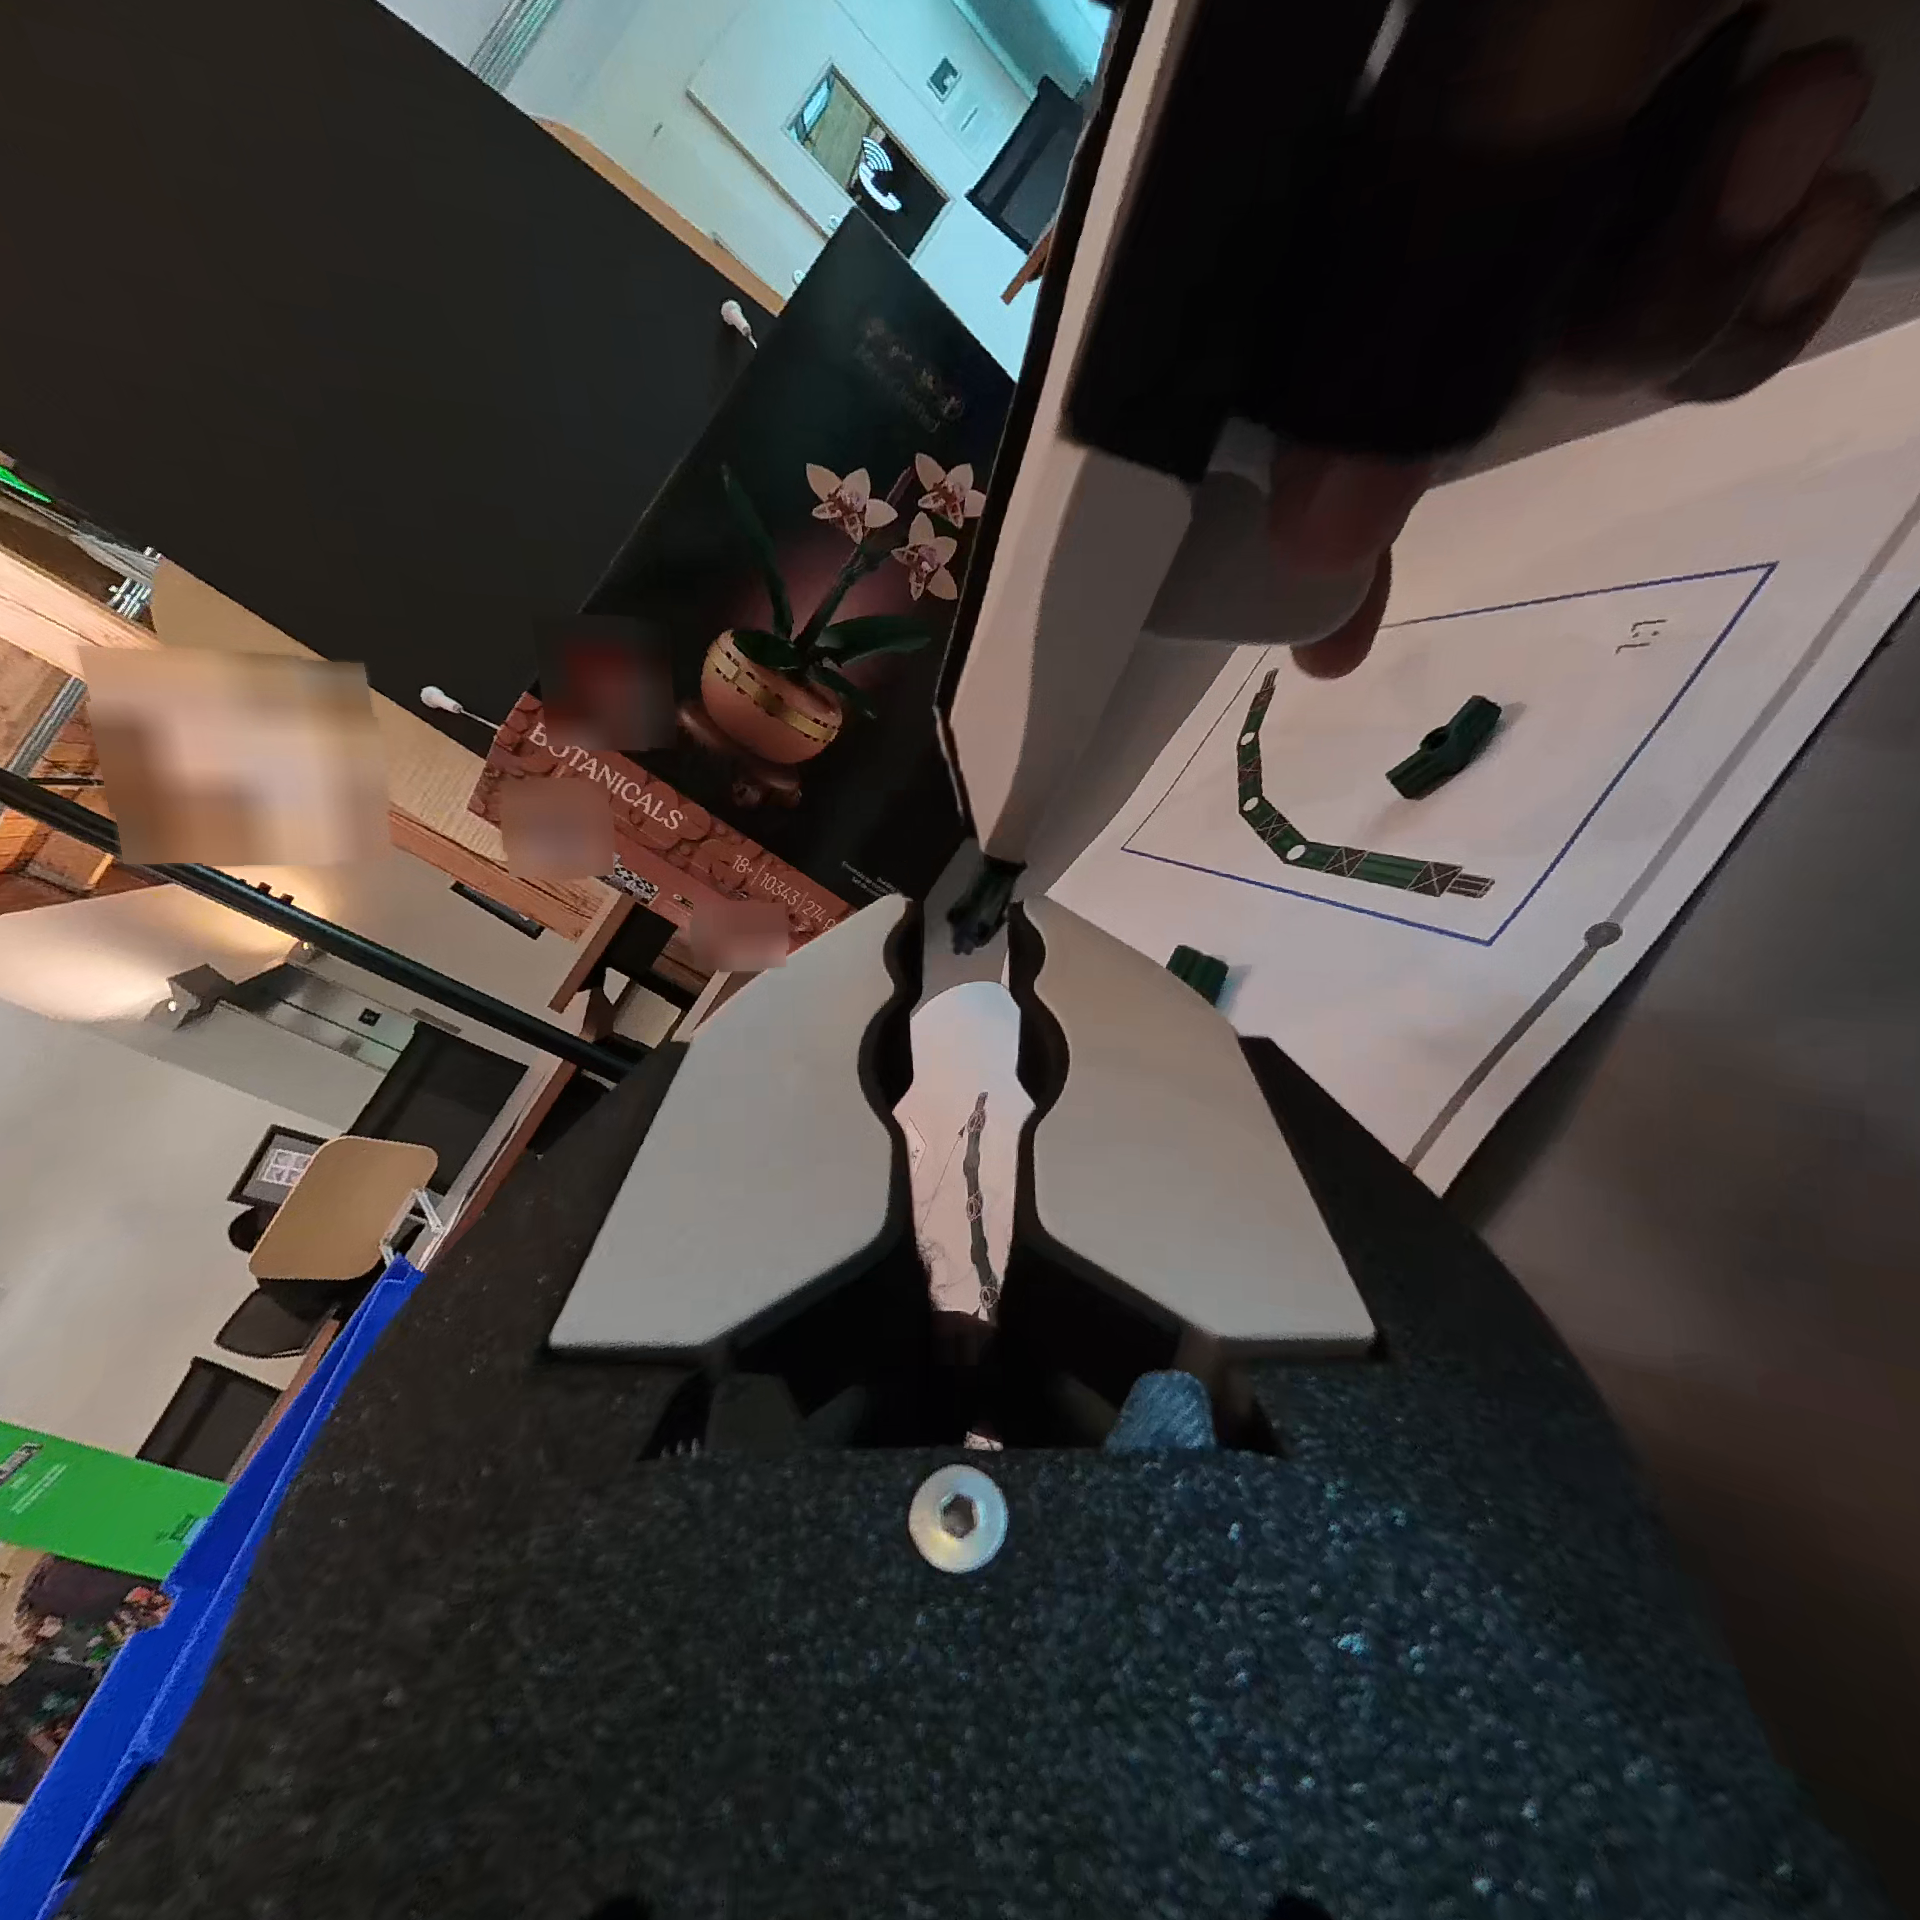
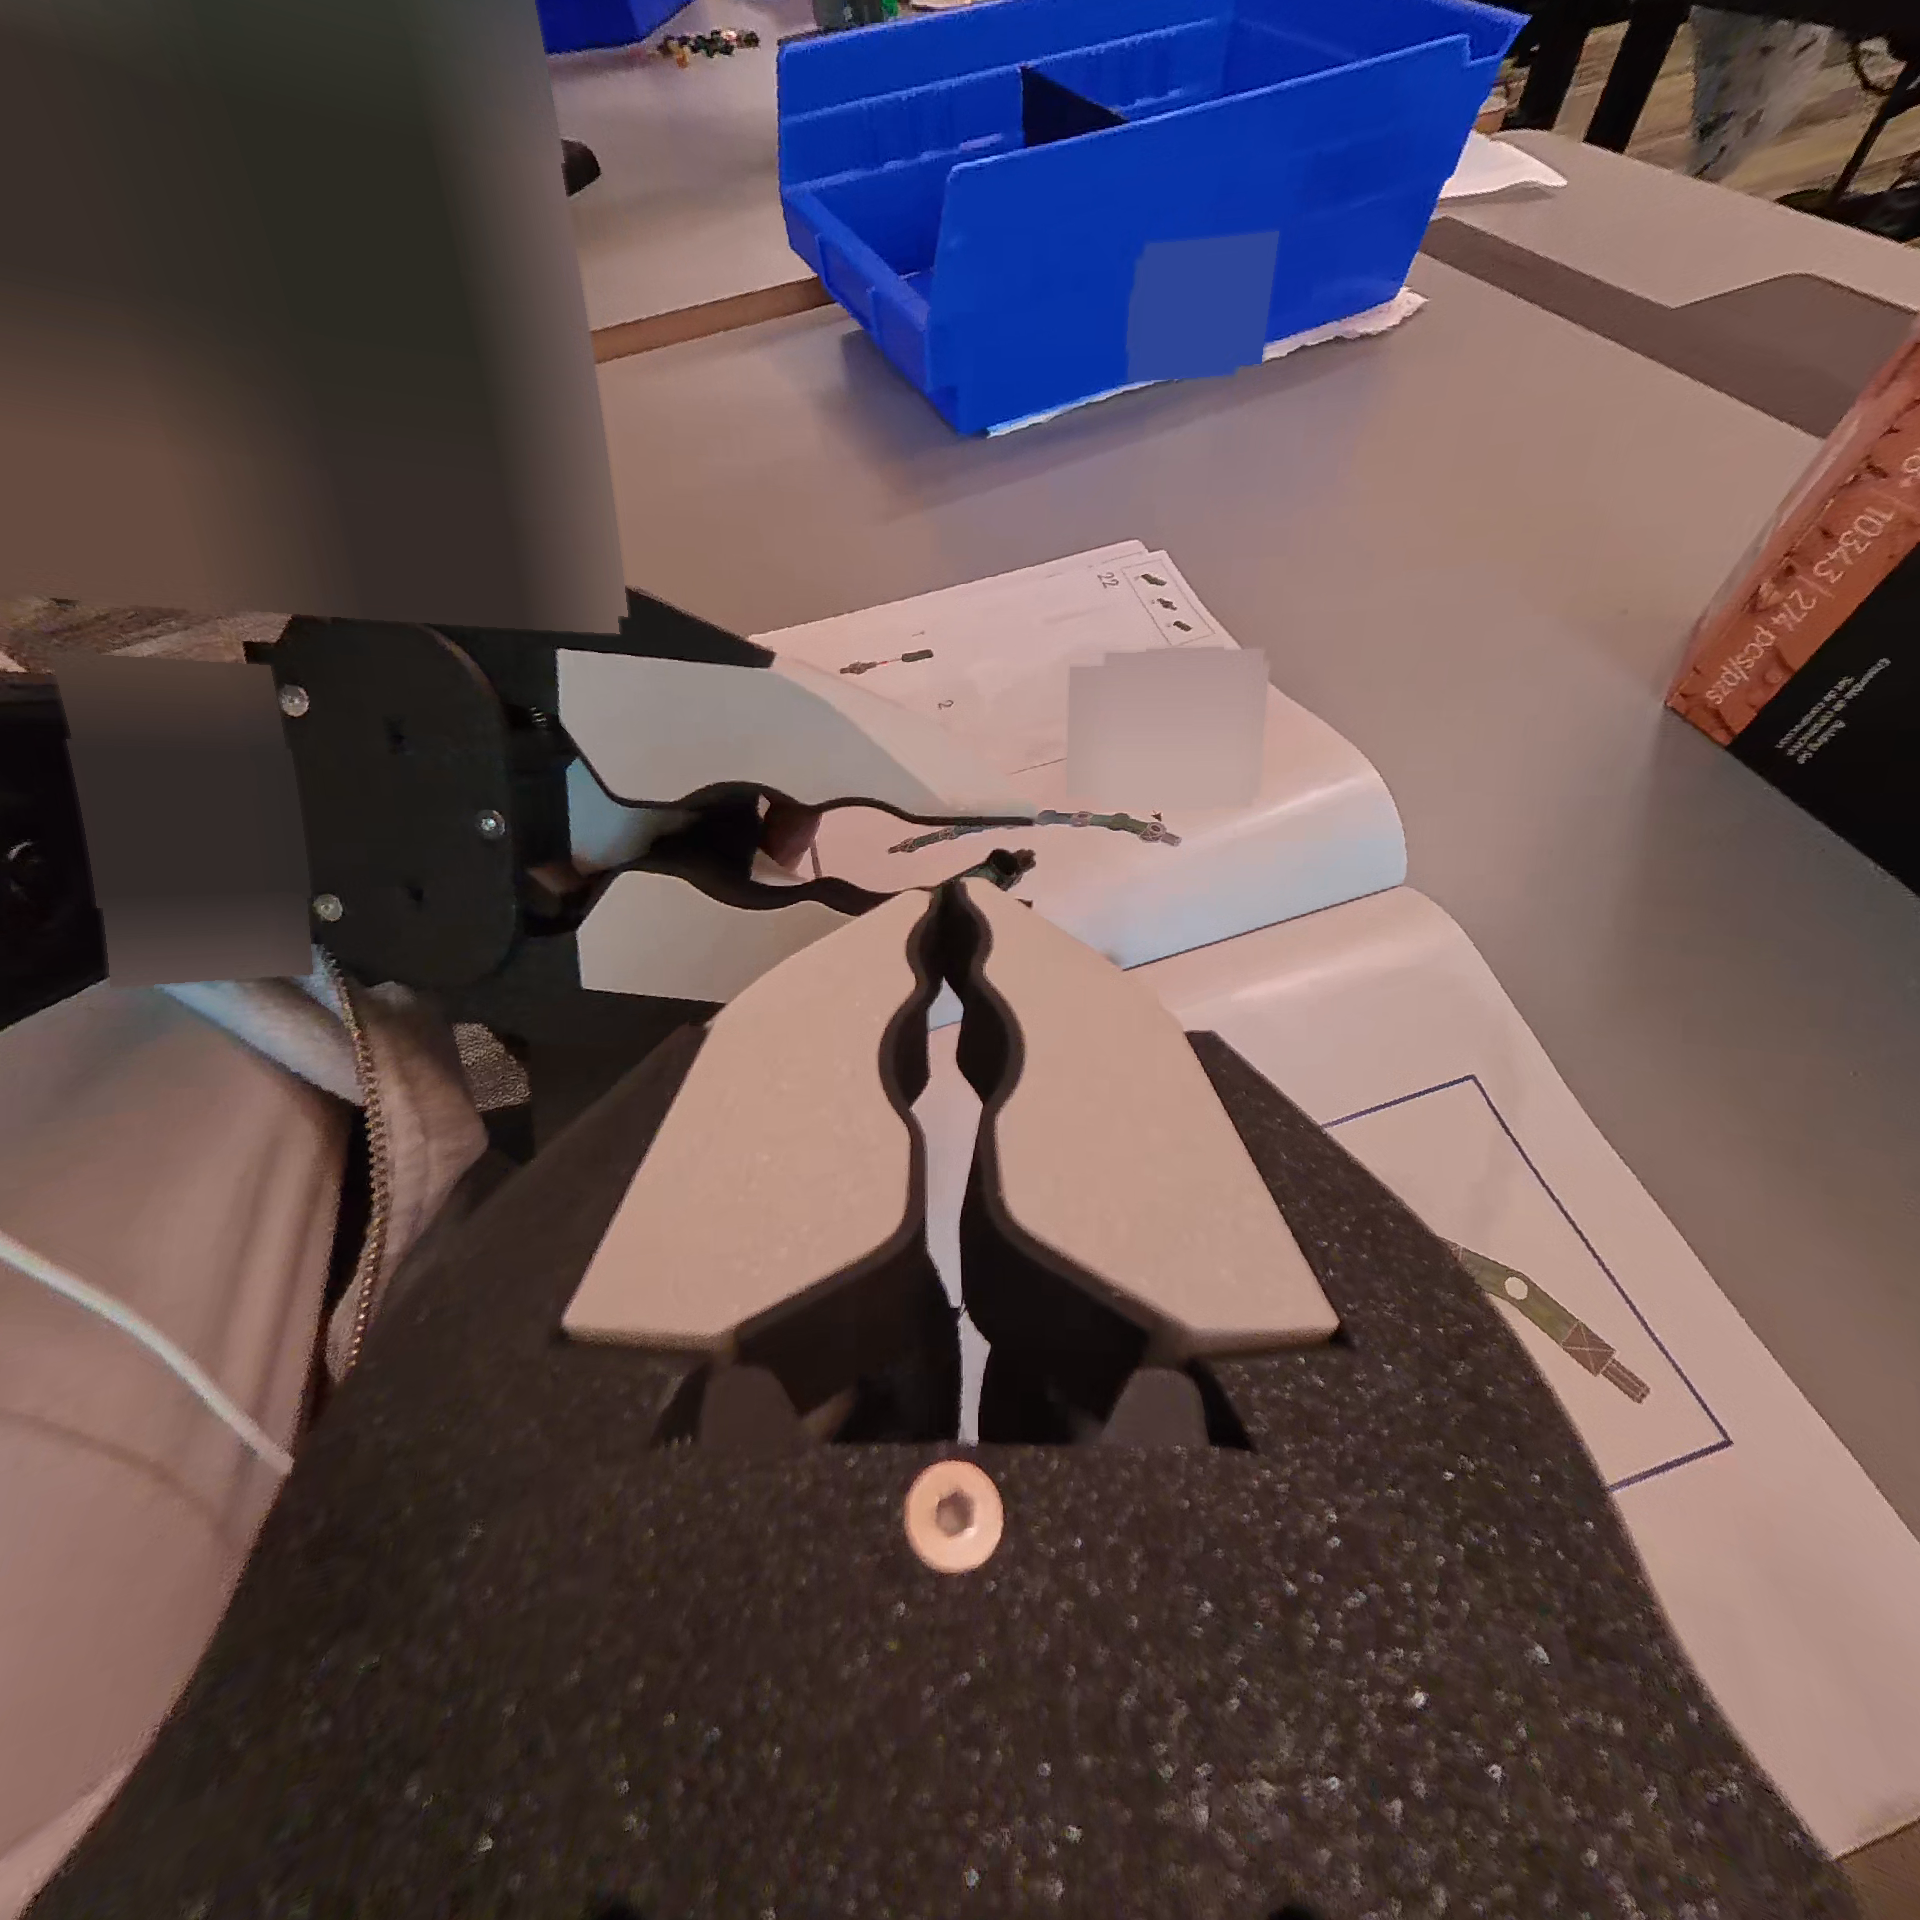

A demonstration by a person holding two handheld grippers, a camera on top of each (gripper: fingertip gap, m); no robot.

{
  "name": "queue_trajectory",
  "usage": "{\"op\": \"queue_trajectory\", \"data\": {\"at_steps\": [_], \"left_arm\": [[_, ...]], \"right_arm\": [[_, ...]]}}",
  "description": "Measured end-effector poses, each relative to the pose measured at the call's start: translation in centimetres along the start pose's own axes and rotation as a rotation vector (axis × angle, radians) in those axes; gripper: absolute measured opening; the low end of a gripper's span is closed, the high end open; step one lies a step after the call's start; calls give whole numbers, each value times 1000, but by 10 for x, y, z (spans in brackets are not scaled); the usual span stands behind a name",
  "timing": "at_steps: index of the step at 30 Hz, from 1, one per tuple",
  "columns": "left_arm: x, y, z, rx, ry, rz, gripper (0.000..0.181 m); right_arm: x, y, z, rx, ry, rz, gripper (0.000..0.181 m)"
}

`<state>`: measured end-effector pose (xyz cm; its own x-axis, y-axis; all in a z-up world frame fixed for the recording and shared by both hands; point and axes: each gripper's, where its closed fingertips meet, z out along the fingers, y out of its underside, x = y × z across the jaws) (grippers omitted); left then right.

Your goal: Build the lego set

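Note:
A small dark green lego piece (image 1: 979, 902) sits at the tips of my left gripper (image 1: 966, 920), whose jaws are closed narrowly on it. My right gripper (image 1: 989, 854) comes down from above and meets the same piece tip to tip. In the right wrist view my right gripper (image 2: 948, 902) is nearly closed, with the green piece (image 2: 1006, 864) just past its tips, and my left gripper (image 2: 987, 854) reaches in from the left. Whether this is one piece or two joined ones is hidden. All this is above the open instruction booklet (image 2: 1278, 862).
Two loose dark green pieces (image 1: 1449, 748) (image 1: 1200, 971) lie on the instruction page (image 1: 1621, 790) with a blue-framed stem drawing. The lego box (image 1: 790, 623) (image 2: 1818, 623) stands nearby. A blue bin (image 2: 1091, 260) is at the back of the grey table (image 2: 1507, 499). Less than 4 cm separates the two grippers' tips.

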<state>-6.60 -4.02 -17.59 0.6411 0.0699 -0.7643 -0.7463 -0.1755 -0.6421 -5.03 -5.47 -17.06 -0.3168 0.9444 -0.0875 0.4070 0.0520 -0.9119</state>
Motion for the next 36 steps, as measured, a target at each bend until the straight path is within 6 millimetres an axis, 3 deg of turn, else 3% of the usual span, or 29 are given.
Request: {"op": "queue_trajectory", "data": {"at_steps": [7,9,15,17,20,25,26,27,36], "left_arm": [[6,-2,1,19,9,81,23],[8,-4,1,36,17,85,13],[14,0,1,18,108,-34,9],[12,2,2,5,112,-80,9],[10,6,3,-22,111,-124,9],[9,7,3,-27,103,-115,9],[9,6,2,-25,101,-112,9],[9,6,2,-25,98,-110,9],[11,-1,1,24,110,-126,10]], "right_arm": [[-11,2,-4,-45,-163,51,0],[-13,3,-5,-56,-201,64,0],[-3,3,-4,-34,-152,84,0],[0,1,-1,-8,-102,90,24],[-3,2,4,-14,-42,26,26],[-3,2,15,-25,65,-69,23],[-2,3,16,-31,72,-73,15],[-2,3,15,-29,72,-78,7],[-5,4,8,-30,-8,-23,6]]}}
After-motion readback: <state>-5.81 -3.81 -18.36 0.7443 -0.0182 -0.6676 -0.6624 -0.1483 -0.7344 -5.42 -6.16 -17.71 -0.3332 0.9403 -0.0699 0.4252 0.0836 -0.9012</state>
